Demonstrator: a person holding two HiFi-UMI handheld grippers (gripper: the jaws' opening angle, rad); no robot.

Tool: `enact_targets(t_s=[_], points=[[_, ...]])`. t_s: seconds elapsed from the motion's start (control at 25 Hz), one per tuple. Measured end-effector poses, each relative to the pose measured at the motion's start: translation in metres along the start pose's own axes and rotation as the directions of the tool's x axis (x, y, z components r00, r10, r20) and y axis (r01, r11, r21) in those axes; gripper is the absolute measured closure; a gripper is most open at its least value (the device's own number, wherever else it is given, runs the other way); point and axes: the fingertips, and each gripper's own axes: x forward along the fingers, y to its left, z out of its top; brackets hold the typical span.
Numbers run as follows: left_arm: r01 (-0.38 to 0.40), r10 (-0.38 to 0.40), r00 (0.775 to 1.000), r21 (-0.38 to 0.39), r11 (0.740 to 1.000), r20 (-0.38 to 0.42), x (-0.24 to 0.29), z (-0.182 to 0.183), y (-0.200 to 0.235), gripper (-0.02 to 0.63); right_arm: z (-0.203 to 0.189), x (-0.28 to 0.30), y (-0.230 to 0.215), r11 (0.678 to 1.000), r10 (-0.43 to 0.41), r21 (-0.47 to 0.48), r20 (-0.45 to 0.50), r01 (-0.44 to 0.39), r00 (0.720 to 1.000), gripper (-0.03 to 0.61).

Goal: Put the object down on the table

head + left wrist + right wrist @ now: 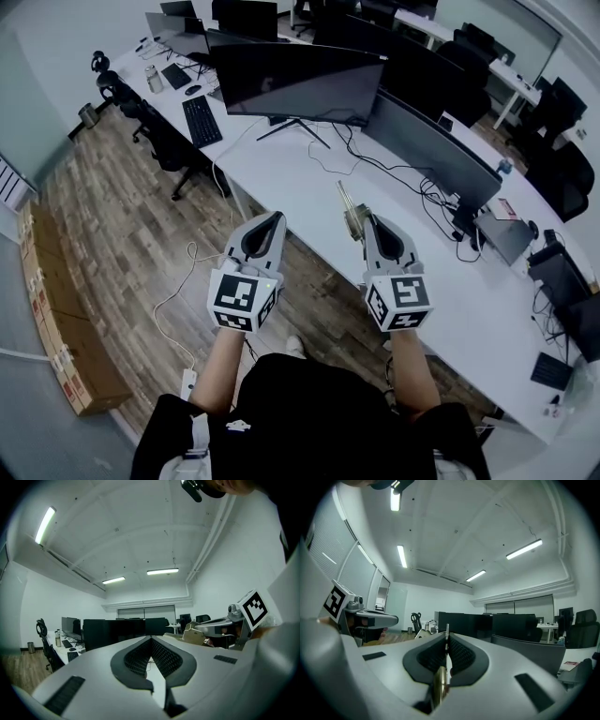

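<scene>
My right gripper (367, 223) is shut on a thin, flat, brass-coloured object (348, 208) that sticks out past its tip, above the near edge of the white table (309, 183). In the right gripper view the jaws (446, 644) pinch the object (438, 686) edge-on; its narrow end rises above them. What the object is I cannot tell. My left gripper (271, 221) is shut with nothing in it, level with the right one and over the floor just short of the table edge. Its closed jaws (151, 644) fill the left gripper view, where the right gripper (220, 629) shows at the right.
A large dark monitor (300, 82) and a grey divider (431, 150) stand on the table behind the grippers, with black cables (394, 173) between them. A keyboard (201, 120) lies at the far left. Cardboard boxes (56, 319) line the wooden floor at the left.
</scene>
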Motion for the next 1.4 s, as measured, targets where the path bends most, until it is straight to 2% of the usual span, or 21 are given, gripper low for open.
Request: enact_targets(t_s=[0.44, 0.8, 1.4], points=[[0.054, -0.054, 0.998, -0.003, 0.999, -0.022, 0.048, -0.014, 0.047, 0.601, -0.009, 0.062, 0.001, 0.999, -0.031, 0.014, -0.030, 0.032, 0.999, 0.554], [0.079, -0.081, 0.995, -0.030, 0.996, -0.063, 0.074, -0.042, 0.049, 0.601, -0.032, 0.082, -0.009, 0.999, -0.031, 0.016, -0.082, 0.032, 0.996, 0.554], [0.032, -0.048, 0.985, -0.097, 0.995, -0.167, 0.136, -0.095, 0.051, 0.601, -0.086, 0.134, -0.042, 0.998, 0.053, 0.035, -0.189, -0.047, 0.981, 0.554]])
